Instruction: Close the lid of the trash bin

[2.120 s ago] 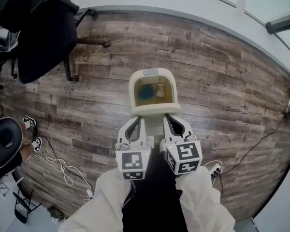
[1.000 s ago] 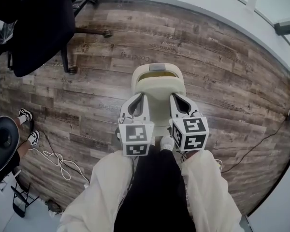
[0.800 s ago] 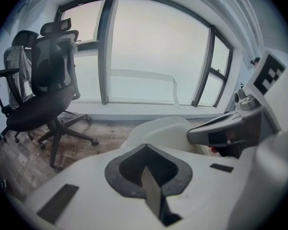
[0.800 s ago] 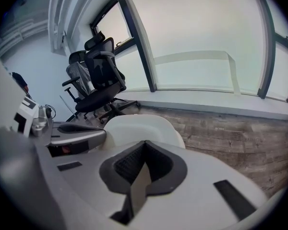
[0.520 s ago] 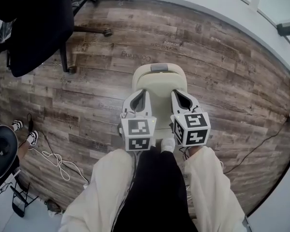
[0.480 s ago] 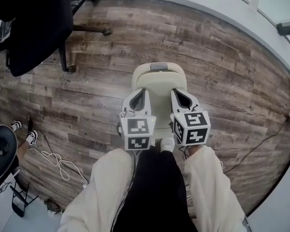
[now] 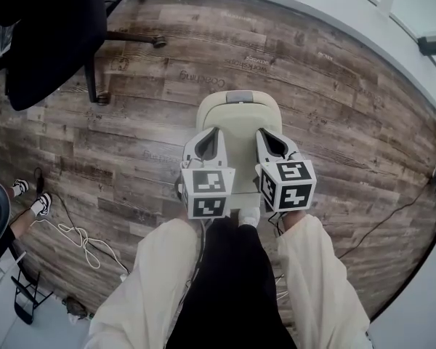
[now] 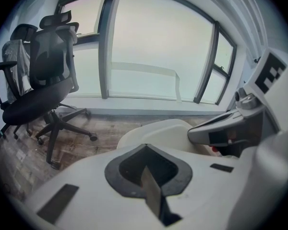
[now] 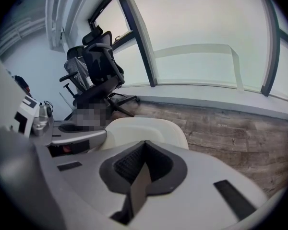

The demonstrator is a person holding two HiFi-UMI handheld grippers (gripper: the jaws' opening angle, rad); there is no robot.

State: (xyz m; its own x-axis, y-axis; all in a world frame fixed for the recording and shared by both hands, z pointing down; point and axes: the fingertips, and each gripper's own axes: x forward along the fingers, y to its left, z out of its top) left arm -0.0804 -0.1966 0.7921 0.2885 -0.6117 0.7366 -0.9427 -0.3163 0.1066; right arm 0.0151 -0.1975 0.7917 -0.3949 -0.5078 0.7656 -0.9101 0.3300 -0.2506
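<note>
Trash bin [image 7: 206, 113] stood on floor [image 7: 334, 122], clear of its edges, lid [image 7: 238, 118] down flat. Left claw [image 7: 209, 134] and right claw [image 7: 269, 137] both pinched together, empty, over lid. Judged: closing done; withdrawal left.

left gripper [image 7: 208, 138] beside right gripper [image 7: 271, 137], over the lid [image 7: 239, 117].

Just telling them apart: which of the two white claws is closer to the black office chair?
The left gripper. The black office chair stands off its outer side, and the right gripper lies farther away.
</note>
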